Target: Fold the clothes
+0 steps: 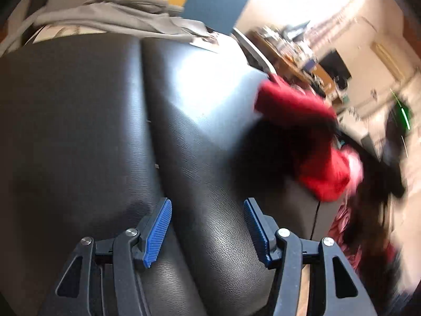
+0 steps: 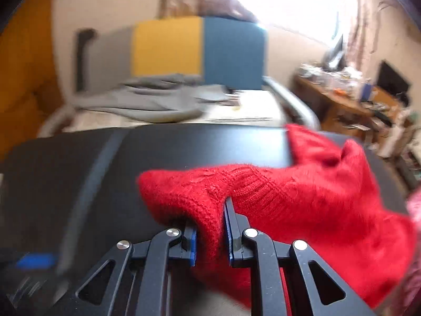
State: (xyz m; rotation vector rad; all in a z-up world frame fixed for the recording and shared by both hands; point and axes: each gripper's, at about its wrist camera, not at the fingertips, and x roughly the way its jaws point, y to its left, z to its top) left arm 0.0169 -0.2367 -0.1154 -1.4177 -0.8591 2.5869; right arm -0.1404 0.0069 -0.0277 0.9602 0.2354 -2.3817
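While two garments show, the black cushion (image 1: 79, 121) bears them apart: one grey garment (image 1: 110, 18) lies at its far edge, one red sweater (image 2: 302, 197), fuzzy and ribbed, at its right. Left gripper (image 1: 208, 230) hangs wide, empty over the cushion; right gripper (image 2: 210, 234) pinches the sweater's knit. Motion blurs the sweater's far end.

A fuzzy red knit sweater (image 2: 302, 197) lies bunched and rumpled at the right end of the black padded surface (image 2: 184, 152), its ribbed edge raised.
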